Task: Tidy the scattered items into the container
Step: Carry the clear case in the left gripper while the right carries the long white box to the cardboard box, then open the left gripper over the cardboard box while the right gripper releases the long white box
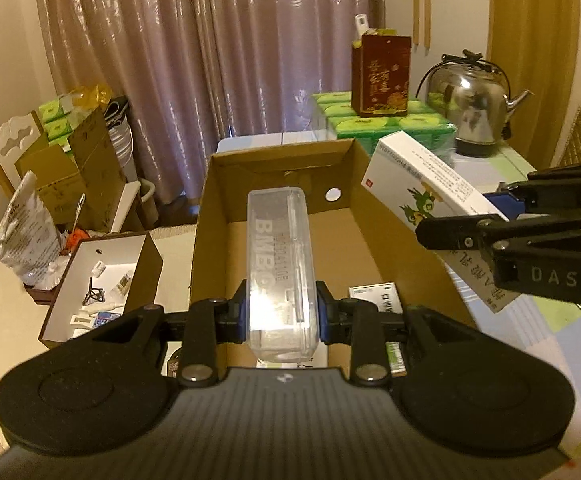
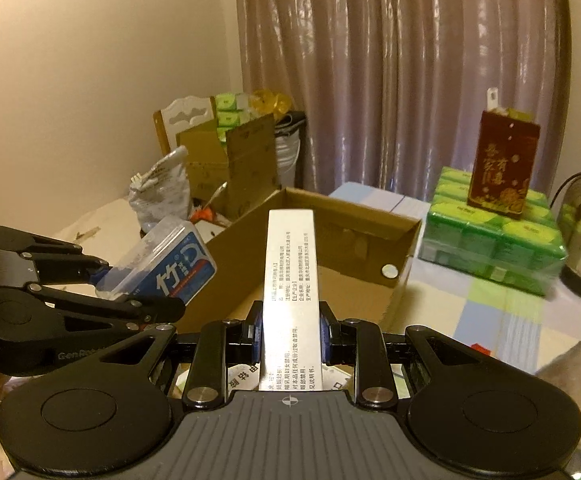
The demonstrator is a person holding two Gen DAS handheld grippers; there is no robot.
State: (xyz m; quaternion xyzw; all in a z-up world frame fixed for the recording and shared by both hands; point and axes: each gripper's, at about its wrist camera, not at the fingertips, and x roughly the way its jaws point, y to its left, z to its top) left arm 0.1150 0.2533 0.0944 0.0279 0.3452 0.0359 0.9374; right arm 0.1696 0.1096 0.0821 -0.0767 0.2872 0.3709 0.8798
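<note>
My left gripper [image 1: 282,312] is shut on a clear plastic box [image 1: 280,256] with pale lettering, held lengthwise above the open brown cardboard box [image 1: 210,208]. In the right wrist view the same clear box [image 2: 170,256] shows a blue label, gripped by the left gripper [image 2: 142,286] just left of the cardboard box [image 2: 370,240]. My right gripper [image 2: 292,332] is shut on a white medicine carton [image 2: 290,272], narrow printed side up, pointing at the cardboard box. From the left wrist, that white carton [image 1: 418,176] with a green bird picture hangs over the box's right wall in the right gripper [image 1: 470,212].
A small white-lined box [image 1: 98,280] of odds and ends sits left of the cardboard box. Green tissue packs [image 1: 370,120] carrying a red carton [image 1: 380,76] and a steel kettle [image 1: 474,104] stand behind. Cartons [image 1: 82,168] and a white bag [image 1: 26,232] crowd the far left. Flat packets [image 1: 374,296] lie below my fingers.
</note>
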